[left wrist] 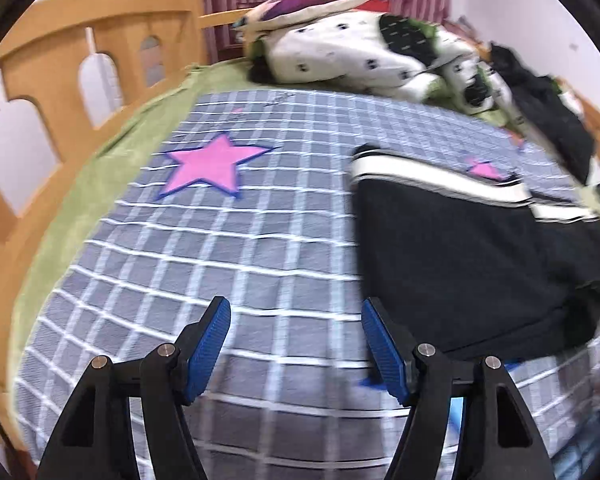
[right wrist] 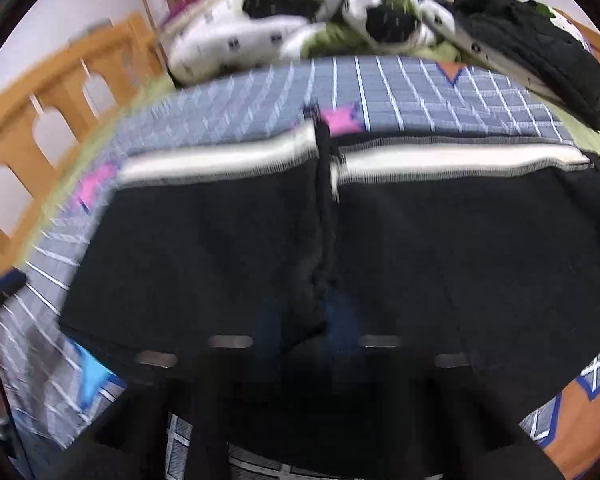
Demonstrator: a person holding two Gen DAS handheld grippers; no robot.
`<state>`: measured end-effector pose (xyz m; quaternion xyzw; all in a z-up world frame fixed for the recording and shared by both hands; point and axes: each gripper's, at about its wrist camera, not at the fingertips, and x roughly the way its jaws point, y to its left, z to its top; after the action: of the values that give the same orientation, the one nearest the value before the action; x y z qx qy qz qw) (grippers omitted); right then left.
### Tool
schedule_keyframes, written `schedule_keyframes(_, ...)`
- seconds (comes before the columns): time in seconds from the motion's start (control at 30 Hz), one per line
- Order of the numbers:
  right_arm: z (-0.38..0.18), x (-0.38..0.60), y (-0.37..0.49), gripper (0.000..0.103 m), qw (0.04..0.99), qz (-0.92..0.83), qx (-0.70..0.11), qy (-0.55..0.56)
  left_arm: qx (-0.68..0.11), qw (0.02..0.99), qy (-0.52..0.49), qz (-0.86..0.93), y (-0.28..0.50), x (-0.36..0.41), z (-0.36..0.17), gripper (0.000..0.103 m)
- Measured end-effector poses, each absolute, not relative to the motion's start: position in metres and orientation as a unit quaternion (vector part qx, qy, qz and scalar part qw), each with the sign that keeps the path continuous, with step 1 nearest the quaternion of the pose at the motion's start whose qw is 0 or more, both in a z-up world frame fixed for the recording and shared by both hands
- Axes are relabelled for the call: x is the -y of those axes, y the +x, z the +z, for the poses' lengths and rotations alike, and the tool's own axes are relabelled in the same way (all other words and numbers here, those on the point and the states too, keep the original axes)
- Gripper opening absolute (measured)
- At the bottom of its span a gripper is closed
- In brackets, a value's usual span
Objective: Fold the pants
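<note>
The left hand-held gripper (left wrist: 296, 344) hangs released over the checked bedspread (left wrist: 260, 240), nothing between its blue pads. The right hand-held gripper (right wrist: 312, 320), blurred, appears nearly clenched at the near edge of the black pants (right wrist: 460, 260); whether it pinches cloth cannot be told. The pants lie on the bed in a compact block, white stripes (right wrist: 440, 162) along the far edge: apparently partly folded, with a further fold likely remaining.

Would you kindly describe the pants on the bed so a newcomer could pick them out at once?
Start from the grey checked bedspread with its pink star. The pants lie flat on it, nearer than the rumpled white spotted quilt. Unlike the crumpled black garment behind them, they carry a cream band along their far edge.
</note>
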<state>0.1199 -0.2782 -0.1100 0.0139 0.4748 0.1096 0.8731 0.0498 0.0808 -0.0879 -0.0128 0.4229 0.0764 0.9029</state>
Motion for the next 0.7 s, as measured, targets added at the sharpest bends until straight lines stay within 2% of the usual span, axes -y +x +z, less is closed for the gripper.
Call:
schedule_keyframes(0.13, -0.080, 0.305, 0.094, 0.017, 0.891, 0.169, -0.415, 0.071, -0.414, 0.905, 0.031, 0.087, 0.043, -0.082, -0.091, 0.066)
schedule_keyframes(0.23, -0.103, 0.306, 0.096, 0.020, 0.873, 0.144, -0.462, 0.057, -0.423, 0.903, 0.018, 0.076, 0.043, -0.085, -0.095, 0.066)
schedule_keyframes(0.3, -0.126, 0.297, 0.102, 0.030, 0.852, 0.138, -0.504, 0.031, -0.430, 0.899, 0.013, 0.077, 0.045, -0.086, -0.099, 0.066)
schedule_keyframes(0.37, -0.120, 0.298, 0.097, 0.036, 0.863, 0.143, -0.484, 0.037, -0.433, 0.898, -0.001, 0.083, 0.047, -0.090, -0.102, 0.066)
schedule_keyframes(0.4, -0.114, 0.300, 0.095, 0.048, 0.874, 0.137, -0.464, 0.042, -0.433, 0.898, -0.011, 0.078, 0.047, -0.092, -0.102, 0.066)
schedule_keyframes(0.47, -0.111, 0.301, 0.101, 0.056, 0.884, 0.116, -0.451, 0.041, -0.431, 0.900, -0.031, 0.063, 0.048, -0.092, -0.101, 0.066)
schedule_keyframes(0.63, -0.142, 0.284, 0.135, 0.055, 0.860, 0.101, -0.499, 0.032, -0.418, 0.906, -0.069, -0.002, 0.045, -0.088, -0.100, 0.066)
schedule_keyframes(0.67, -0.142, 0.278, 0.133, 0.048, 0.865, 0.100, -0.491, 0.018, -0.421, 0.903, -0.079, -0.038, 0.043, -0.085, -0.101, 0.066)
schedule_keyframes(0.7, -0.142, 0.273, 0.131, 0.037, 0.868, 0.105, -0.485, 0.006, -0.426, 0.899, -0.079, -0.063, 0.041, -0.080, -0.102, 0.066)
